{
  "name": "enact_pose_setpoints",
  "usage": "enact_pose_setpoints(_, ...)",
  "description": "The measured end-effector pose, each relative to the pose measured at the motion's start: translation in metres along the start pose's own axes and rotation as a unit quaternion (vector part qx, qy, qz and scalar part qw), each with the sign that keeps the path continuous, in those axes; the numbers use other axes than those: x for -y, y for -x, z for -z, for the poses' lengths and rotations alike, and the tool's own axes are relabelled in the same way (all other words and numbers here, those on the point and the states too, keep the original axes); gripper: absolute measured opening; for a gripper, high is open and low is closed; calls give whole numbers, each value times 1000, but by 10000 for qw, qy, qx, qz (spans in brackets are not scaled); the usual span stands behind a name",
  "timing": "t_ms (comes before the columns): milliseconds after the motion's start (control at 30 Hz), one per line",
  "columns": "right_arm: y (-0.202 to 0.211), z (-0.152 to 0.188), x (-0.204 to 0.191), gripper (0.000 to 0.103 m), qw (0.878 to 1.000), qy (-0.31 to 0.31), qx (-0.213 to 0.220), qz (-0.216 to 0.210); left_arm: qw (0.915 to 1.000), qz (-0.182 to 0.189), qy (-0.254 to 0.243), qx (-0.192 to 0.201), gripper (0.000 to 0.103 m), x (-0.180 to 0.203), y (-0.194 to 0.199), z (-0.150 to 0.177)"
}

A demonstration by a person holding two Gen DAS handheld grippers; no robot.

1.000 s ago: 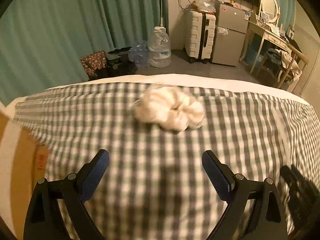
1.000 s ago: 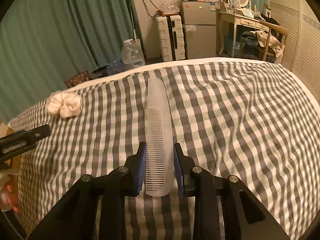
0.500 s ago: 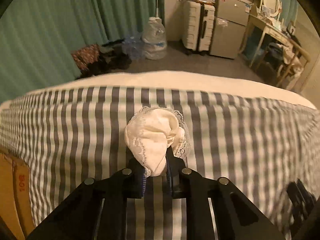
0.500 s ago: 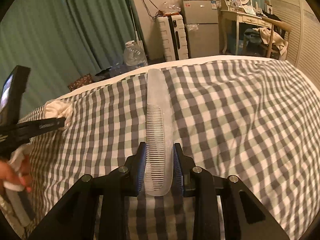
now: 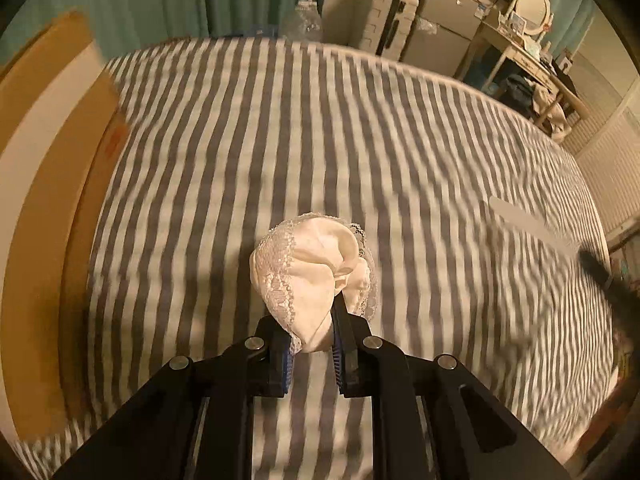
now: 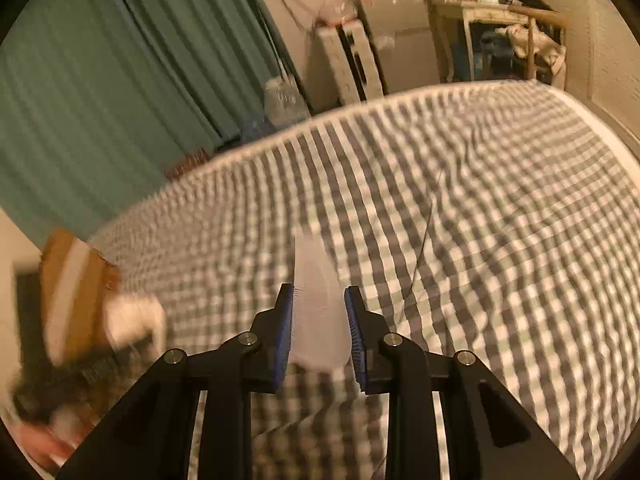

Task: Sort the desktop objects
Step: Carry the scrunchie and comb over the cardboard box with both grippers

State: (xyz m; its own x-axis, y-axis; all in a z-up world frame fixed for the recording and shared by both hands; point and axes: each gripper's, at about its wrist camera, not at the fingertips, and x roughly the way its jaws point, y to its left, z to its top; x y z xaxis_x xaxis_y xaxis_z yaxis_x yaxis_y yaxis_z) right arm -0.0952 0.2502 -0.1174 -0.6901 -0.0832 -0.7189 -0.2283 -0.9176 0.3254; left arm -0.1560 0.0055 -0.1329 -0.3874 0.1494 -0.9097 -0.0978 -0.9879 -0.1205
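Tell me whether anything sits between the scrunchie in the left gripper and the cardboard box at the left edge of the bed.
Nothing visible does. The left gripper is shut on the scrunchie, and only bare checked bedsheet lies between it and the cardboard box. The view is motion-blurred, so small items could be missed.

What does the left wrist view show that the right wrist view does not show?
Only the left wrist view shows sharply the left gripper shut on the lace scrunchie. Only the right wrist view shows the right gripper shut on the comb from close by. Both show the checked cloth, the cardboard box, the green curtain and the suitcase.
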Motion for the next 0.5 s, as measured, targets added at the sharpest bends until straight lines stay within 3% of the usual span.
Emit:
enact_pose_setpoints(33, 9, -1, -6, 17, 10000, 77, 42, 12, 10000, -9, -20, -11, 15, -2, 5, 6)
enact_pose_setpoints(67, 16, -1, -14, 6, 9998, 181, 64, -17, 10000, 1, -28, 24, 15, -5, 13, 12)
enact_pose_setpoints(267, 17, 18, -46, 6, 9981, 549, -270, 28, 9993, -110, -123, 340, 15, -25, 58, 29)
enact_pose_setpoints(367, 4, 25, -37, 6, 9978, 174, -611, -184, 9989, -116, -145, 423, 16, -31, 63, 37)
enact_pose_setpoints(467, -12, 30, -30, 9, 9940, -2, -1090, -68, 9993, -13, -103, 362, 16, -39, 55, 51)
enact_pose_setpoints(500, -15, 30, -28, 23, 9931, -21, -1171, -47, 9994, -46, -112, 316, 16, -39, 49, 53)
